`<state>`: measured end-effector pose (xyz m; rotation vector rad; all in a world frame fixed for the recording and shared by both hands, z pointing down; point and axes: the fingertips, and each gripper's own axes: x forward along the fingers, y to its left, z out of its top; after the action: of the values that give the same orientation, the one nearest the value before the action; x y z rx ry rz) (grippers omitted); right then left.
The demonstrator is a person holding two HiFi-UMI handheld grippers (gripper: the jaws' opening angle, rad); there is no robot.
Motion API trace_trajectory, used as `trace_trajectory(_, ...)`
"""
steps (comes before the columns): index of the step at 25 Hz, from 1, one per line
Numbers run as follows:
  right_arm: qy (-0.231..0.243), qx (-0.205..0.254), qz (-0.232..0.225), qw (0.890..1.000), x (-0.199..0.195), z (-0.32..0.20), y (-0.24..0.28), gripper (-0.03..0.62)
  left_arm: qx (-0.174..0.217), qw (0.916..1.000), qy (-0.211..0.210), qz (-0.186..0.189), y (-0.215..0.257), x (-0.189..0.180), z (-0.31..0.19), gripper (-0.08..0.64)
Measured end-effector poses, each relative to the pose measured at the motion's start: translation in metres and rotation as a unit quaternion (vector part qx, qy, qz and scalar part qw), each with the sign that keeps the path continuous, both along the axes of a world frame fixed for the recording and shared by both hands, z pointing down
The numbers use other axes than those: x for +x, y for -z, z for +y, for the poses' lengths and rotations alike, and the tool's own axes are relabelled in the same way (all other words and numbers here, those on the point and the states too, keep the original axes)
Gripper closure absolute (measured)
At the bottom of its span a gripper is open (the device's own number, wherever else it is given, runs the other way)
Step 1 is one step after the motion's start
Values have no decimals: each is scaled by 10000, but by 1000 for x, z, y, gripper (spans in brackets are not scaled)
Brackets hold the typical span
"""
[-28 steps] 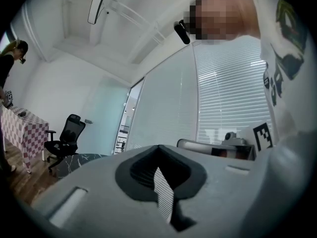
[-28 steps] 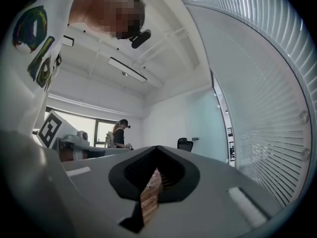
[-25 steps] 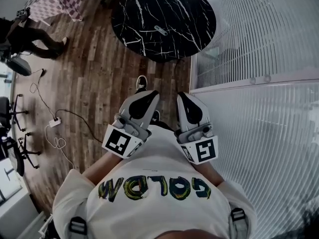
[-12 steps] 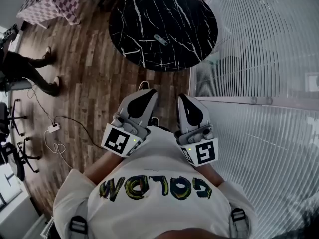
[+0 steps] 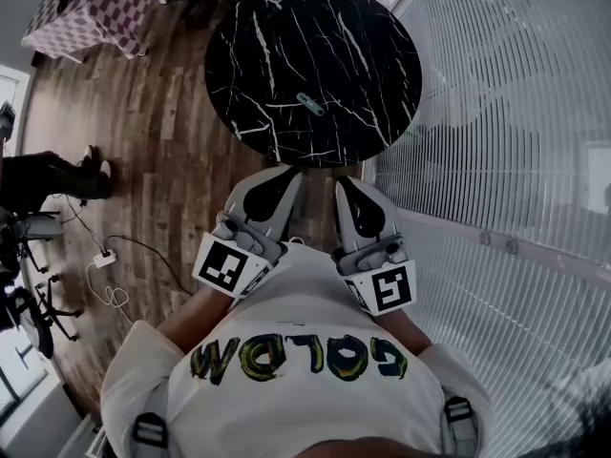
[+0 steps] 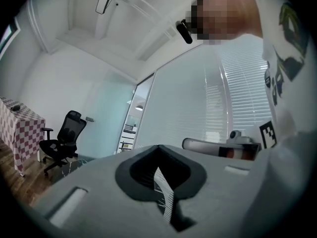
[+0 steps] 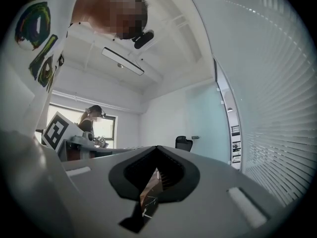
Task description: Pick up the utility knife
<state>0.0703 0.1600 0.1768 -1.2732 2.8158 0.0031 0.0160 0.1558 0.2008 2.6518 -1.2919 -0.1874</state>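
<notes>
The table (image 5: 286, 27) has drawn closer over the last second, and its near rim now lies just ahead of the left gripper (image 5: 289, 173) and right gripper (image 5: 345, 181). The knife (image 5: 308, 103) rests near the table's middle, untouched. Both grippers are clenched on nothing, so this is only the approach.

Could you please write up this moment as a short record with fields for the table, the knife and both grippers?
surface: round black marble table on a wood floor
target: utility knife lying near the table's middle, untouched
left: left gripper, jaws together, empty, at the table's near edge
right: right gripper, jaws together, empty, beside the left one
progress: knife not yet picked up
</notes>
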Motion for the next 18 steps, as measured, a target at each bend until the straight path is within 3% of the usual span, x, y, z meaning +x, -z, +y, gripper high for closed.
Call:
trace_trajectory(10,58,-93,141,9998,-37,-92,6,591,57,10000,-37,9,13,-33,-86,557)
trace_trajectory(18,-10,-170,217,9996,-59,-134,2,591,1,9998,-175,38,10,-51,-127,557)
